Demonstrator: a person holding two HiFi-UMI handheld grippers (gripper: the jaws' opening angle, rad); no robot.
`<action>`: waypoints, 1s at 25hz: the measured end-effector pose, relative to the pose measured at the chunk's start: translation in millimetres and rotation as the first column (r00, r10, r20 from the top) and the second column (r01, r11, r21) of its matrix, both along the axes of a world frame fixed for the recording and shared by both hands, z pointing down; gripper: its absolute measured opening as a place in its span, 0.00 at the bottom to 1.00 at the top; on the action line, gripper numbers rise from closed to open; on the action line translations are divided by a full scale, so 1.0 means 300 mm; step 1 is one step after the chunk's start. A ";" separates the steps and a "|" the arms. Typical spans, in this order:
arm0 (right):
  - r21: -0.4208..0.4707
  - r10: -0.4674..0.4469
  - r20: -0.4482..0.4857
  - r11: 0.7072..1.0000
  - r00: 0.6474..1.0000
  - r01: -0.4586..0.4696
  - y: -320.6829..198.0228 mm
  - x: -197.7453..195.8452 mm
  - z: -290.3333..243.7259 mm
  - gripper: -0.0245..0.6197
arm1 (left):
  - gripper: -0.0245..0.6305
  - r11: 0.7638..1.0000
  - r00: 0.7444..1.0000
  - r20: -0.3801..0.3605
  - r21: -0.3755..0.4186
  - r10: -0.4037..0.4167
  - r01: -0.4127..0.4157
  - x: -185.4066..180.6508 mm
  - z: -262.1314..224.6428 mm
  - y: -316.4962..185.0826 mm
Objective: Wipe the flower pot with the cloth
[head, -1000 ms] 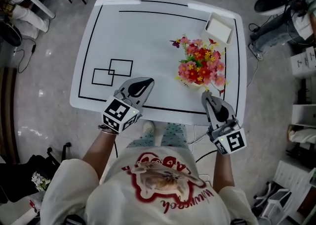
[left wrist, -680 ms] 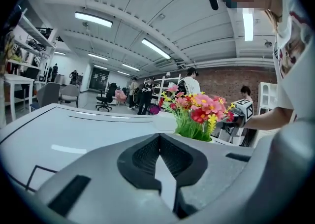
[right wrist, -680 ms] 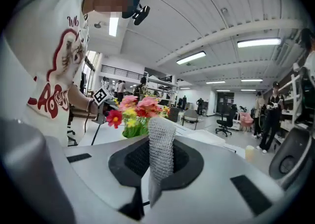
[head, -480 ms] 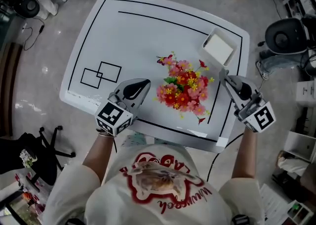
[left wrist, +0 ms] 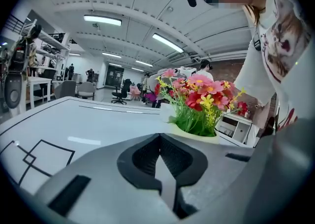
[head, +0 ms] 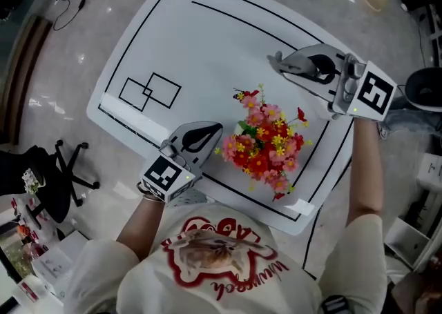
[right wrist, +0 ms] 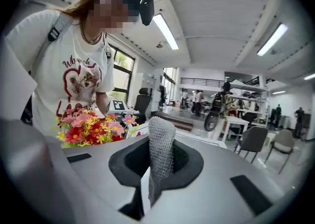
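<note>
Between the fingers of the right gripper point(head: 276, 61), the thinly nipped grey mesh cloth point(right wrist: 161, 144) could slip while wiping the pale flower pot point(left wrist: 197, 136); the left gripper point(head: 217, 128) is closed and empty.

Left gripper view: only the pale rim of flower pot point(left wrist: 197, 137) shows, at 2 o'clock of left gripper point(left wrist: 160, 137); pot's body sits behind gripper's own body. Head view: pot hidden completely under flowers point(head: 266, 147), at 5 o'clock on table point(head: 207, 50). Right gripper view: top of cloth point(right wrist: 161, 129) sticks up, btm end lost btwn jaws of right gripper point(right wrist: 161, 143). Head view: cloth can't be made out at that gripper's tip; table corner at 2 o'clock covered by gripper. Bkgd people too small to tell.
</note>
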State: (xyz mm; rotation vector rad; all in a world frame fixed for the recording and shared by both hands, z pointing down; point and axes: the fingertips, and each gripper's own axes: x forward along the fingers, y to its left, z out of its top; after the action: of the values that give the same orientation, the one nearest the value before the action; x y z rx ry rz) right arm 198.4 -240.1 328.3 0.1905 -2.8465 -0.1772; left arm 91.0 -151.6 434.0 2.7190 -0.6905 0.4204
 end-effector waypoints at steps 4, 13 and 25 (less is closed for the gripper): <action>-0.127 -0.184 -0.047 0.976 0.982 0.177 -0.011 -0.118 0.109 0.07 | 0.04 1.000 1.000 -0.003 0.001 -0.010 0.010 0.014 -0.003 0.004; -0.369 -0.581 -0.001 0.757 0.814 0.540 0.054 -0.279 0.238 0.07 | 0.04 0.999 0.999 -0.006 -0.015 -0.035 0.035 0.038 0.013 -0.003; -0.596 -0.879 0.051 0.355 0.475 0.721 0.256 -0.319 0.344 0.07 | 0.04 0.998 0.998 0.018 0.027 -0.061 0.060 -0.001 0.008 0.000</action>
State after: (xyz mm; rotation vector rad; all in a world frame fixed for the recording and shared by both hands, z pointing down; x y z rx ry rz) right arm 102.8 -163.2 431.4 -1.3157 -2.2697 0.4092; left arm 90.6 -151.5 436.4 2.7143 -0.7869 0.4264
